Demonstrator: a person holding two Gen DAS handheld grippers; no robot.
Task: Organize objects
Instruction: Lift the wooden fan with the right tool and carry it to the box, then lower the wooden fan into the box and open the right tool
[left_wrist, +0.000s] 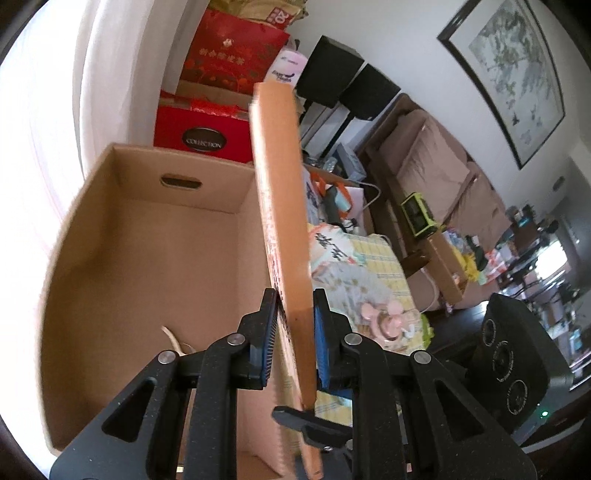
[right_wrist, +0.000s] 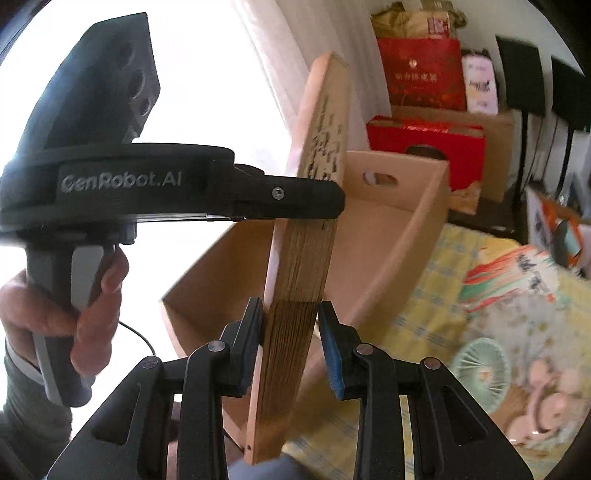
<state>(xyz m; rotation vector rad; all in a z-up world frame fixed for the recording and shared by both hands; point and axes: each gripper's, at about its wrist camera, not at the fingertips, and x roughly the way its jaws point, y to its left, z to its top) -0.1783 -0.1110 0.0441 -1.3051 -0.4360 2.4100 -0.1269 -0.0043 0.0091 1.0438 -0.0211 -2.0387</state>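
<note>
One open cardboard box (left_wrist: 147, 258) sits at nine o'clock. One folded wooden fan (right_wrist: 295, 295), upright above the box's rim, is pinched by both tongs: left gripper (left_wrist: 293, 332) high, right gripper (right_wrist: 290, 332) near its base. A hand (right_wrist: 55, 295) at eight o'clock grasps the left handle.

1. Daylit throughout, brightest on the left, from a blown-out white window (right_wrist: 207, 92) that washes away all detail around it.
2. Same glare down the left curtain (left_wrist: 55, 122) in the left wrist view, bleeding over the near edge of the cardboard box (left_wrist: 155, 251).
3. Soft shading inside the box; no hard shadows anywhere.
4. Strong fisheye bending: framed picture (left_wrist: 517, 74) and far walls bowed, dark rounded corners on both views.
5. Motion blur smearing the patterned cloth (right_wrist: 461, 314) at right and the far clutter.
6. Sharpest on the near black claw (right_wrist: 291, 332) parts; lettering on the red boxes (left_wrist: 201, 134) fairly legible.
</note>
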